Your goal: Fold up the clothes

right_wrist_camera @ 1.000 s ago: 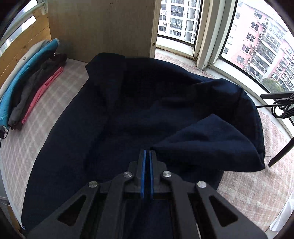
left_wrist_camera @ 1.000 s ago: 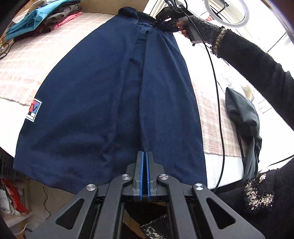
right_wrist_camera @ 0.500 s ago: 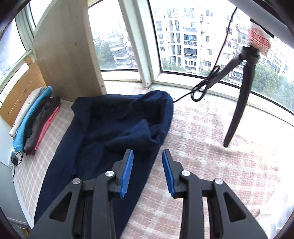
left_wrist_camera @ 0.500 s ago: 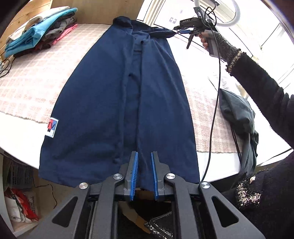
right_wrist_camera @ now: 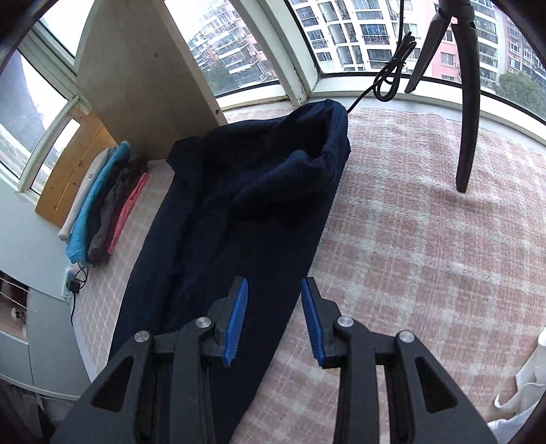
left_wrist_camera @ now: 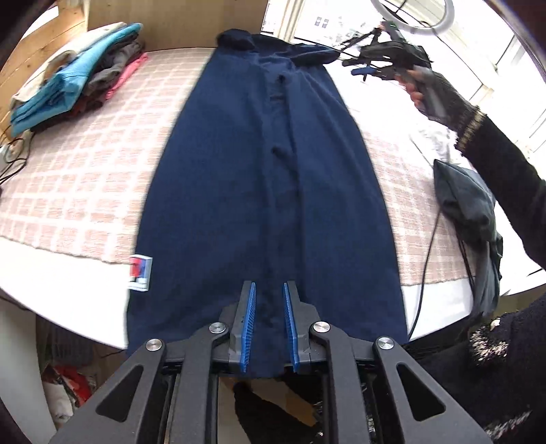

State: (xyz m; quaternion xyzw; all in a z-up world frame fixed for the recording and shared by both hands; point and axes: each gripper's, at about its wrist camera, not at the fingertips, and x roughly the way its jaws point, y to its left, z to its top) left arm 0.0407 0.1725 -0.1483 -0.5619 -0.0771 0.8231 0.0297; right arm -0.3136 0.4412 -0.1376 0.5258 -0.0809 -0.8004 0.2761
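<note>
The navy shirt (left_wrist_camera: 266,191) lies folded lengthwise on the checked cloth (left_wrist_camera: 85,164), stretching away ahead of the left claw (left_wrist_camera: 268,324), whose jaws are opening just above its hem. The right claw (right_wrist_camera: 273,321) hangs part-open, gripping nothing, above the shirt's edge.

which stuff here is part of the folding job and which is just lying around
In the job:
navy shirt
left gripper, jaws opening, clear of the cloth
right gripper, open

Lying about:
stack of folded clothes
dark grey garment
tripod
ring light
</note>
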